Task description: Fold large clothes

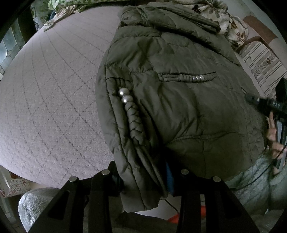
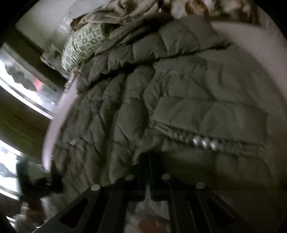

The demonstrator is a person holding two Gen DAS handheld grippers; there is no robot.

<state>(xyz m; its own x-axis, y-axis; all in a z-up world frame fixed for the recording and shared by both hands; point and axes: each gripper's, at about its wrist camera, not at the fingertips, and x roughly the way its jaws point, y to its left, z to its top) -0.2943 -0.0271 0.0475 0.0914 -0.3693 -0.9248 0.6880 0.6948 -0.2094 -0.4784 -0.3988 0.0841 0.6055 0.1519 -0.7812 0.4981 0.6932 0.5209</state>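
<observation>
Left wrist view, jacket: an olive-green quilted puffer jacket [image 1: 179, 93] lies on a pale lilac bedspread [image 1: 50, 100] stitched in a diamond grid; it fills the right half of the view.
Left wrist view, trim: a braided cord with two silver beads [image 1: 124, 95] runs along the jacket's near left edge; a pocket slit [image 1: 188, 77] further up carries three smaller beads.
Left wrist view, my left gripper [image 1: 143, 181]: my jaws stand part-way apart with a fold of the jacket's hem pinched between them.
Left wrist view, far side: floral bedding [image 1: 215, 12] lies bunched beyond the collar.
Left wrist view, right edge: my other hand [image 1: 274, 136], in a fuzzy pale sleeve, grips the black tool.
Right wrist view, sharpness: blurred and dim.
Right wrist view, jacket: the same jacket [image 2: 143, 100] spreads across the bed, its beaded pocket braid [image 2: 204, 142] just ahead of my fingers.
Right wrist view, my right gripper [image 2: 148, 176]: my jaws are drawn together, at the jacket's near edge; I cannot tell whether any cloth is caught between them.
Right wrist view, top left: a green-and-white patterned fabric bundle [image 2: 80, 43] touches the jacket.
</observation>
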